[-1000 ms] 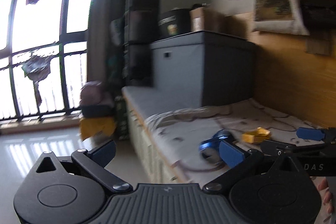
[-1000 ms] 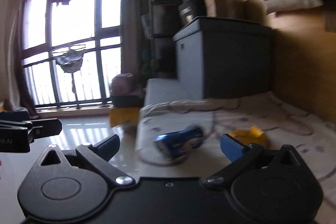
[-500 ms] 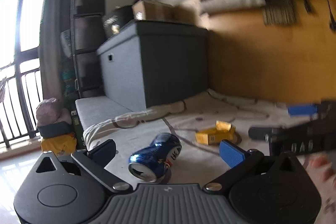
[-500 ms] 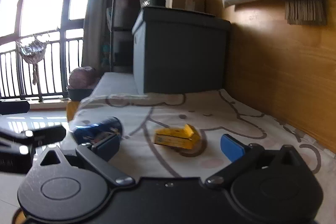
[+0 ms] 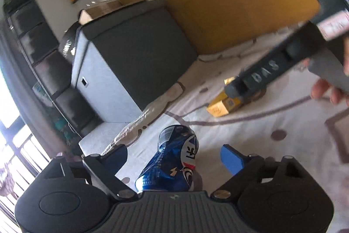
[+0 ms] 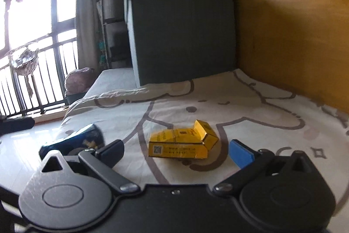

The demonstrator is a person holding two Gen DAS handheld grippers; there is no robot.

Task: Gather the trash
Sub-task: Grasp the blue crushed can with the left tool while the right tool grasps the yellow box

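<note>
left gripper (image 5: 173, 151) now rolled over and dropped low onto the bed, straddling the blue can (image 5: 172, 158), where a second ago only window, floor and a far-off can filled its view; jaws closing, can lying on its side between them, pads not yet pressing on it. right gripper (image 6: 175, 150) likewise brought down and forward from the bed's edge, now framing the yellow carton (image 6: 183, 142), jaws spread wide, nothing held, carton just ahead of the fingertips with its lid flap up. seen from the left wrist, that same gripper hanging right over the carton (image 5: 224, 105), a hand (image 5: 327, 88) on its handle. probably means both pieces of trash lined up for a grab at once, neither collected yet; no bin or bag in sight. both lying on the cartoon-print sheet (image 6: 250, 102), near each other but apart, grey storage box (image 6: 185, 32) behind. writing: "das" in pale letters on the right gripper's body; a large white character and a small lightning mark on the can; a qr code and fine print on the carton, too small to read
</note>
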